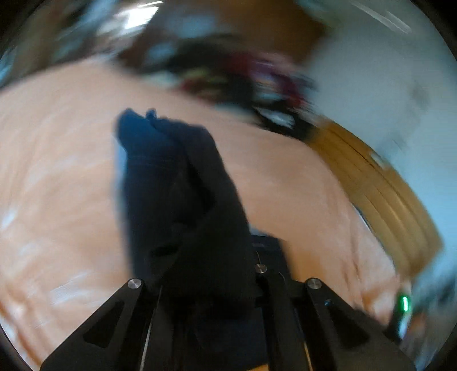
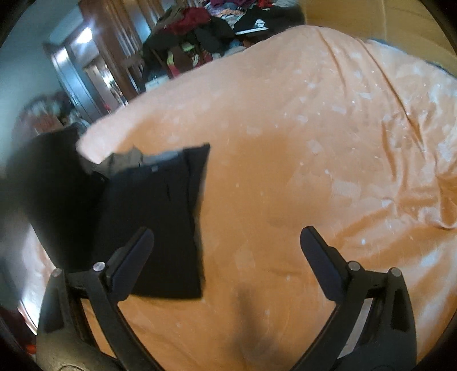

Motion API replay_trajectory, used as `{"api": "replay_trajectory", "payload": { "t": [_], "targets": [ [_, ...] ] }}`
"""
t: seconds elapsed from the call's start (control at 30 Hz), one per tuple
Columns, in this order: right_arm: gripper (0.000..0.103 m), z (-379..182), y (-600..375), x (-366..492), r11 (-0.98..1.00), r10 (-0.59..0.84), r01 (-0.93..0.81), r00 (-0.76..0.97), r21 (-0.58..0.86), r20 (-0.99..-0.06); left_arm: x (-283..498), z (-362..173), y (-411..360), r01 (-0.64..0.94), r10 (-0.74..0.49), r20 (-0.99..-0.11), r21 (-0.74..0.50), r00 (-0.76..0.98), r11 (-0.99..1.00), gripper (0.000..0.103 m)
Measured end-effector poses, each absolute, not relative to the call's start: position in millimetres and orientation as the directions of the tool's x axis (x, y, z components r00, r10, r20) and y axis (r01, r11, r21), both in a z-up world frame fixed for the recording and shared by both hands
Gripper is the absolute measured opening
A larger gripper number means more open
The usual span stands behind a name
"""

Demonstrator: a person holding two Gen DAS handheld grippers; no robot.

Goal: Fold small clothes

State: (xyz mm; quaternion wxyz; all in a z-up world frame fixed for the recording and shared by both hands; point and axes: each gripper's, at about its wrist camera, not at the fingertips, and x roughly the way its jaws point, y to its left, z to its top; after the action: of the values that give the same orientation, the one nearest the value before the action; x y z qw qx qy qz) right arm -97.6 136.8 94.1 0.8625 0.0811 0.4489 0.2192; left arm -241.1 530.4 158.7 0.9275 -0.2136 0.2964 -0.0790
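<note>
My left gripper (image 1: 211, 285) is clenched on the dark navy garment (image 1: 177, 199), which hangs bunched from it over the peach bedspread (image 1: 57, 185); my right gripper (image 2: 225, 251) is spread wide, holding nothing, beside the cloth's flat part on the bed. No containers show (only a blurred heap of clothes (image 2: 205, 25) beyond), and the fingertips gripping the cloth are buried in it.

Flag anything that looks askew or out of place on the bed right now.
The dark garment lies bunched and uneven on the peach bedspread, one end pinched up by the left gripper. The right gripper is open and empty. A heap of clothes lies beyond the bed.
</note>
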Motion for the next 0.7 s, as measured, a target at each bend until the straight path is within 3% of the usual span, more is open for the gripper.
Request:
{"api": "replay_trajectory", "payload": {
  "t": [0.1, 0.2, 0.27, 0.43, 0.53, 0.63, 0.7],
  "targets": [
    [0.1, 88, 130, -87, 0.885, 0.465, -0.287, 0.49, 0.367, -0.737, -216, 130, 444, 0.21, -0.399, -0.571, -0.369, 0.717, 0.905, 0.008],
    [0.1, 80, 121, -82, 0.864, 0.503, -0.279, 0.458, 0.419, -0.732, -192, 49, 419, 0.159, -0.422, -0.719, -0.406, 0.552, 0.9, 0.007],
    [0.1, 78, 119, -81, 0.853, 0.522, -0.283, 0.445, 0.439, -0.727, -194, 19, 410, 0.16, -0.418, -0.763, -0.393, 0.493, 0.905, 0.007],
    [0.1, 76, 126, -63, 0.771, 0.637, -0.298, 0.39, 0.563, -0.665, -192, 32, 409, 0.184, -0.415, -0.757, -0.375, 0.504, 0.908, 0.008],
    [0.099, 63, 145, -50, 0.624, 0.782, -0.284, 0.242, 0.728, -0.575, -208, 48, 420, 0.176, -0.438, -0.722, -0.411, 0.536, 0.894, 0.009],
    [0.095, 39, 173, -40, 0.575, 0.817, -0.222, 0.1, 0.787, -0.568, -225, 66, 426, 0.186, -0.442, -0.699, -0.414, 0.561, 0.891, 0.022],
    [0.095, 33, 189, -39, 0.56, 0.826, -0.207, 0.057, 0.803, -0.561, -236, 76, 432, 0.185, -0.442, -0.688, -0.417, 0.576, 0.89, 0.025]
  ]
}}
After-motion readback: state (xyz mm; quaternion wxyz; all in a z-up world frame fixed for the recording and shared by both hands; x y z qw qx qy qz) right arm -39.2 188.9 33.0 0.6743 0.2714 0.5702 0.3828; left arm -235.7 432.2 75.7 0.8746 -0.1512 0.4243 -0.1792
